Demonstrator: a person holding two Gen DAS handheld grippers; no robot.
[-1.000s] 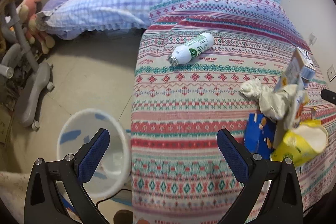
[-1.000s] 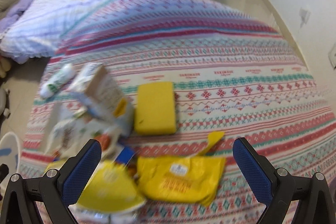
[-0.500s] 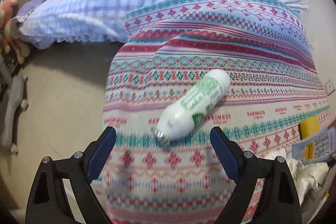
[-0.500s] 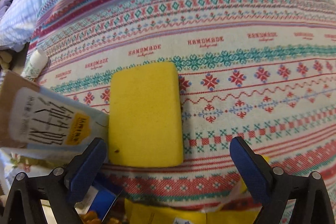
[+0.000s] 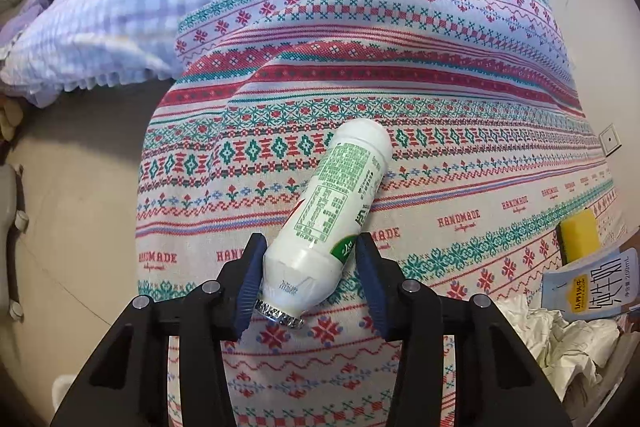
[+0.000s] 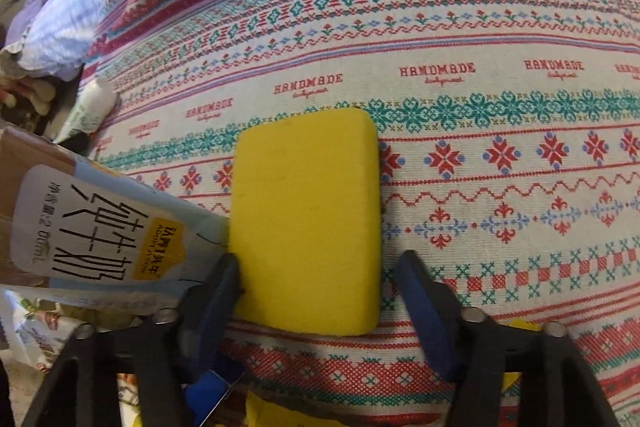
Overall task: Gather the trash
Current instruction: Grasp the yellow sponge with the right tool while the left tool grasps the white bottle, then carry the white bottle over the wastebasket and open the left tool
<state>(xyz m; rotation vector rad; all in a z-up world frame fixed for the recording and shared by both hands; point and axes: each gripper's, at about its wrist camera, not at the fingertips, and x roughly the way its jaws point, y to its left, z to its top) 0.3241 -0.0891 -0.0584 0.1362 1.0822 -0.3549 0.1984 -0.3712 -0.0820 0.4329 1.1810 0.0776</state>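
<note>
A white plastic bottle (image 5: pixel 340 203) with green print lies on the patterned bedspread (image 5: pixel 440 75). My left gripper (image 5: pixel 310 279) has its pads on both sides of the bottle's neck end, touching it. A yellow sponge (image 6: pixel 308 219) lies flat on the spread. My right gripper (image 6: pixel 320 303) straddles the sponge's near end; the left pad touches its edge and a small gap shows at the right pad. A light blue milk carton (image 6: pixel 96 231) lies tilted just left of the sponge.
Crumpled white paper (image 5: pixel 560 331), the carton (image 5: pixel 592 287) and the sponge (image 5: pixel 578 235) lie right of the bottle. A checked blue quilt (image 5: pixel 140 7) covers the bed behind. Bare floor (image 5: pixel 80 207) lies to the left. Yellow and blue wrappers (image 6: pixel 212 395) sit under my right gripper.
Both grippers moved forward and narrowed. The left one came around the bottle's neck end and closed onto it. The right one closed in around the sponge's near end.
</note>
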